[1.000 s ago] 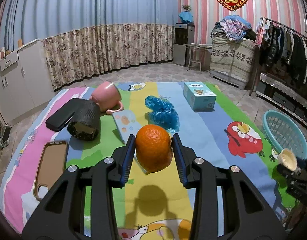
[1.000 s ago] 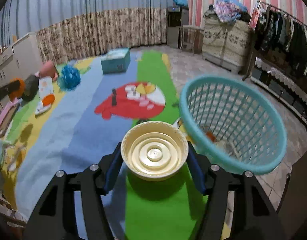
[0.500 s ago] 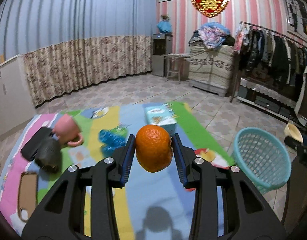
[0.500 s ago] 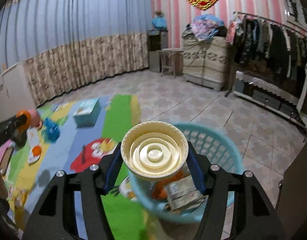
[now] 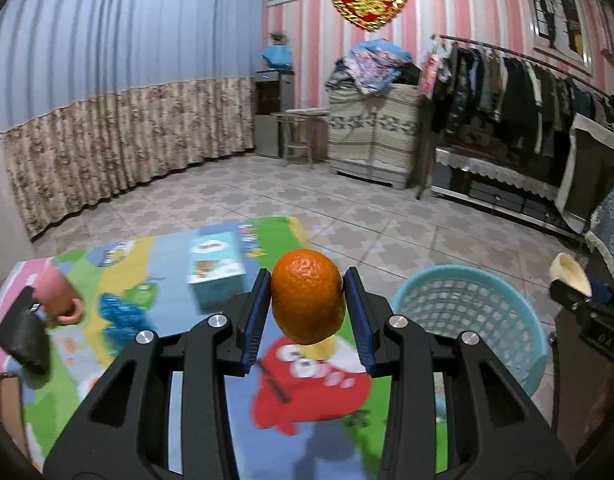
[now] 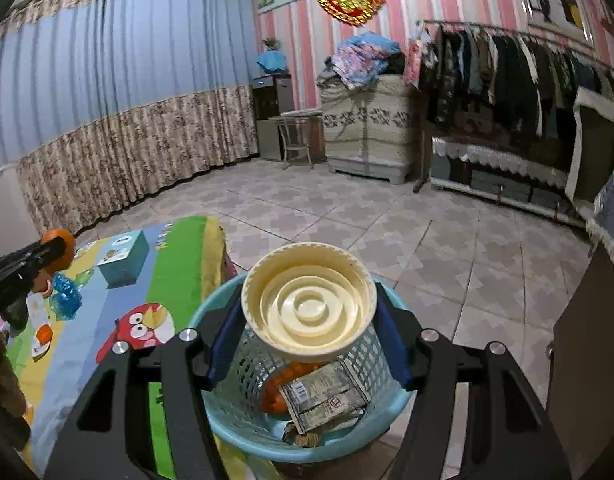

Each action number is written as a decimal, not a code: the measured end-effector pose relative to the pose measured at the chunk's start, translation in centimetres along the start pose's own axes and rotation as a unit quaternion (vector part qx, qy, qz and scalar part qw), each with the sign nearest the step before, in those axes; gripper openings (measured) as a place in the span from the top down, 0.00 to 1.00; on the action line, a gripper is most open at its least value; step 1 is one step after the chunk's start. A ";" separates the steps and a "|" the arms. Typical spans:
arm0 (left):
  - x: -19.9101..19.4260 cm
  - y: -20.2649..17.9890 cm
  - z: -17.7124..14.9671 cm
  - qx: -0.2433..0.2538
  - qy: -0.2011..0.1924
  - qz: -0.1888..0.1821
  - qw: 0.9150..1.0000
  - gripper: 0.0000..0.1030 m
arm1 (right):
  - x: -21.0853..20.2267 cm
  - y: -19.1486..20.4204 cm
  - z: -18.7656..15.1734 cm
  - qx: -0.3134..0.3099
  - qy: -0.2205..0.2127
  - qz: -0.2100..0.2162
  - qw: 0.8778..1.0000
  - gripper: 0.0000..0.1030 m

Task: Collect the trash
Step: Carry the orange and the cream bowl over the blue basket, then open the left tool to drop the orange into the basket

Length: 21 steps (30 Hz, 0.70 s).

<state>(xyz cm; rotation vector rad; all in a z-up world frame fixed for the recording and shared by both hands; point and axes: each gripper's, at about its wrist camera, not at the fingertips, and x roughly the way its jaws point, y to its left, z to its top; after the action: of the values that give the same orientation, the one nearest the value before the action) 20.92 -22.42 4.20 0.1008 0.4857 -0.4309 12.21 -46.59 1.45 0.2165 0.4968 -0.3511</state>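
My left gripper (image 5: 307, 314) is shut on an orange (image 5: 307, 295), held above the cartoon mat (image 5: 211, 412). The teal mesh basket (image 5: 503, 320) stands to its right, off the mat's edge. My right gripper (image 6: 307, 320) is shut on a cream round plastic lid (image 6: 309, 300), which hangs directly over the teal basket (image 6: 227, 412). Inside that basket lie a crumpled wrapper (image 6: 323, 396) and something orange (image 6: 283, 380). In the right wrist view the left gripper with its orange (image 6: 61, 246) shows at the far left; in the left wrist view the lid (image 5: 569, 278) shows at the far right.
On the mat lie a teal box (image 5: 215, 270), a blue crinkled bag (image 5: 121, 314), a pink mug (image 5: 59, 294), a dark pouch (image 5: 23, 336) and a brown case (image 5: 9, 400). Tiled floor, a clothes rack (image 5: 527, 92) and a cabinet (image 5: 371, 132) lie beyond.
Both grippers swung right and rose. The lid went from beside the basket to above it. The orange moved from over the mat's middle toward the basket side.
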 end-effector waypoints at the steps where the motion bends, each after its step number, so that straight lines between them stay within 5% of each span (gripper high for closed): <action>1: 0.6 -0.8 -0.1 0.004 0.004 -0.007 1.000 0.64 | 0.4 -0.3 -0.2 0.002 0.005 -0.006 1.000 0.41; 10: 5.6 -7.3 -0.9 0.032 0.041 -0.071 0.996 0.64 | 1.7 -1.7 -0.7 0.004 0.023 -0.022 0.999 0.41; 21: 9.2 -11.0 -0.9 0.047 0.067 -0.101 0.992 0.61 | 2.9 -3.2 -1.0 0.028 0.038 -0.035 0.998 0.41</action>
<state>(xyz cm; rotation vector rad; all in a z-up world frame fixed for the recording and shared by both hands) 23.21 -35.72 -0.86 0.1736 0.6096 -0.6484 12.97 -50.00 -1.22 0.2688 0.5703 -0.4260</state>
